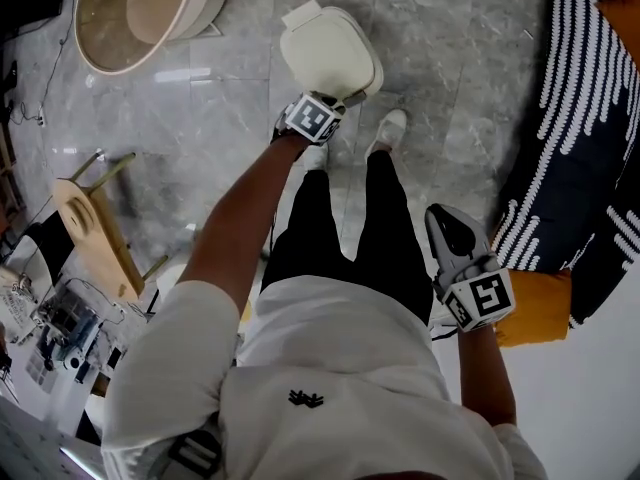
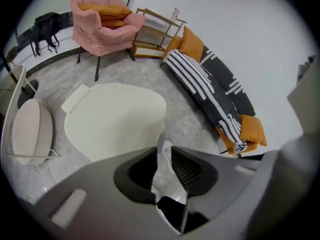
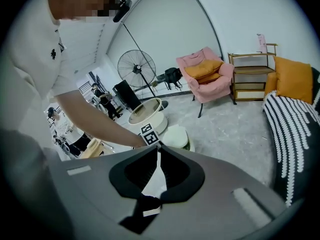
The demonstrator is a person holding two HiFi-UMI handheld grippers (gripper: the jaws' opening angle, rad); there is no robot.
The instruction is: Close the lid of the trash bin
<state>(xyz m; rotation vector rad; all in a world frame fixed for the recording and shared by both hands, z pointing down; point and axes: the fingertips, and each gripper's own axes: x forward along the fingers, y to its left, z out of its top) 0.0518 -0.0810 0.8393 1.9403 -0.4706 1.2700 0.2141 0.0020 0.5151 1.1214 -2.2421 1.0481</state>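
The cream trash bin (image 1: 328, 53) stands on the grey marble floor just ahead of the person's feet. Its oval lid (image 2: 115, 121) lies flat over the bin, hinge tab on the far side. My left gripper (image 1: 335, 100) hangs right over the lid's near edge, marker cube uppermost; in the left gripper view its jaws (image 2: 165, 145) stand open, a narrow gap with nothing in it. My right gripper (image 1: 438, 216) hangs beside the right leg, away from the bin, its tips (image 3: 158, 148) meeting and holding nothing. The bin (image 3: 176, 136) shows small in the right gripper view, behind the left arm.
A round wooden tub (image 1: 140, 8) stands left of the bin. A sofa with a striped throw (image 1: 580, 138) and an orange cushion (image 1: 540, 308) runs along the right. A wooden stand (image 1: 95, 228) is at the left. A pink armchair (image 2: 102, 26) and a shelf (image 2: 152, 31) lie beyond.
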